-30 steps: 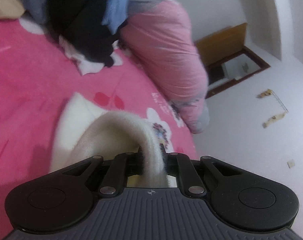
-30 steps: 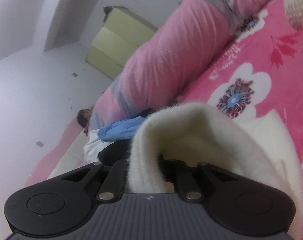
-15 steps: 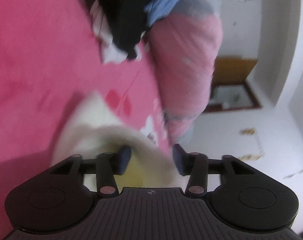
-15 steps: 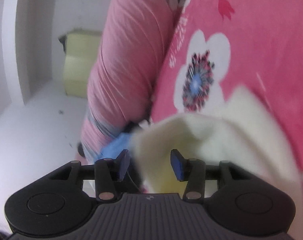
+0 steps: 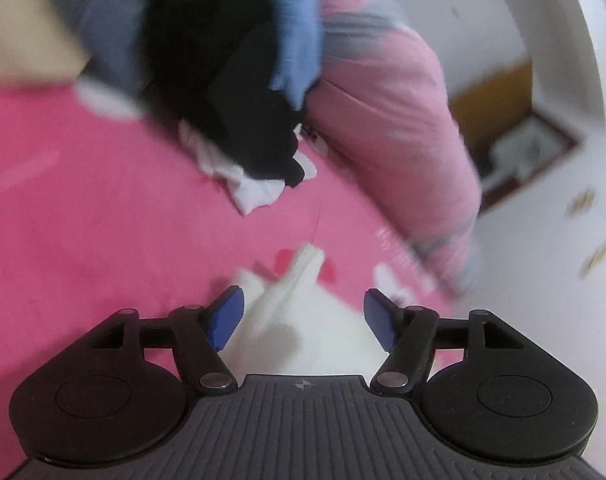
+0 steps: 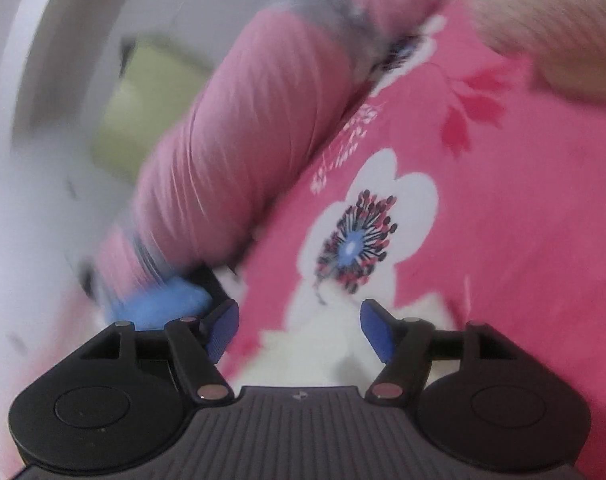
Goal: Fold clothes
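Cream garment [image 5: 303,320] was clamped a second ago; now released by left gripper [image 5: 303,316] and right gripper [image 6: 299,320], jaws opening, nothing gripped. Fold judged laid on the near pink bedsheet [image 5: 83,220].

A garment [image 5: 303,320] lies on the bed [image 5: 83,220], seemingly before the clothes pile [image 5: 223,80].

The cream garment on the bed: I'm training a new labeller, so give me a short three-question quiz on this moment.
1. True or false: the left gripper is clamped on the cream garment.
2. What lies on the black garment? A) blue cloth B) a towel C) a book
3. Which printed motif lies ahead of the right gripper on the pink sheet?

Key: 1 false, its jaws are opening; 2 A; 3 a flower.
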Motion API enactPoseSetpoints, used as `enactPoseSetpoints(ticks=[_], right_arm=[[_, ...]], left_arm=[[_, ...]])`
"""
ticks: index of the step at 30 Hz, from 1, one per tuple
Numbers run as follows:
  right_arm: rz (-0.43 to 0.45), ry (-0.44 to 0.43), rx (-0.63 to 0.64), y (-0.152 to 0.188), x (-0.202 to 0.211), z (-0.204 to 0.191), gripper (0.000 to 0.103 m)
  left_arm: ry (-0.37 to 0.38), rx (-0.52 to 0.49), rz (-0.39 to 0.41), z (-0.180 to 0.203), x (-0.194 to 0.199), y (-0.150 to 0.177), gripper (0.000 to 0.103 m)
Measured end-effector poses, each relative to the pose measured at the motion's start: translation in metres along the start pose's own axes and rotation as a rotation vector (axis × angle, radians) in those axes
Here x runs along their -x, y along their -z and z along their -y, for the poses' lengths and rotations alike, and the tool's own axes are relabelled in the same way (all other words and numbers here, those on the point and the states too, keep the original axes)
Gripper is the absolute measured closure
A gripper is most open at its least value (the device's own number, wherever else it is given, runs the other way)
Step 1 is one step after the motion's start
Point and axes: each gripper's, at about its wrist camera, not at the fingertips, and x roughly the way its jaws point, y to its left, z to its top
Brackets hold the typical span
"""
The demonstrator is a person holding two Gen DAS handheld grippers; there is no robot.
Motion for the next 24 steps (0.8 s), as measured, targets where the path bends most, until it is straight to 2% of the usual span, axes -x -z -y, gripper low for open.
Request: enactPoseSetpoints(ticks=[1,3,6,9,12,15,17,18,20,22,24], right_arm=[[-0.025,0.036,0.069,-0.004,-0.005,-0.009,0.032],[-0.071,0.047,0.196,-0.002,-0.017,-0.031,0.033],[-0.117,0.091,0.36,-0.001,-0.035,-0.058,0.032],[-0.151,0.145,0.356,-0.008,-0.055,-0.057,0.032],[-0.205,0.104,0.389,-0.011,-0.072,-0.068,0.032],[-0.248,0.082,0.393,-0.017,-0.099,-0.08,0.035],[-0.281,0.104,0.401,-0.017,-0.123,-0.086,0.058],[-0.297,0.116,0.405,-0.017,-0.135,-0.089,0.062],[-0.351,0.121,0.42,-0.012,-0.155,-0.093,0.079],[-0.421,0.127,0.438,0.0,-0.17,-0.096,0.085],[-0.489,0.144,0.507,0.019,-0.177,-0.101,0.086]], left_arm=[[-0.03,-0.05,-0.002,0.007,-0.001,0.002,0.036],[-0.049,-0.131,0.005,0.018,-0.002,0.004,0.036],[-0.059,-0.197,0.011,0.028,-0.01,0.008,0.036],[-0.091,-0.235,0.006,0.036,-0.025,0.012,0.036],[-0.101,-0.298,-0.012,0.046,-0.036,0.015,0.036],[-0.149,-0.362,-0.009,0.054,-0.045,0.019,0.036],[-0.168,-0.376,-0.009,0.053,-0.05,0.022,0.036],[-0.171,-0.378,-0.007,0.051,-0.05,0.024,0.036],[-0.16,-0.374,0.001,0.047,-0.05,0.027,0.036],[-0.13,-0.357,0.013,0.041,-0.046,0.029,0.036],[-0.097,-0.336,0.021,0.036,-0.043,0.029,0.036]])
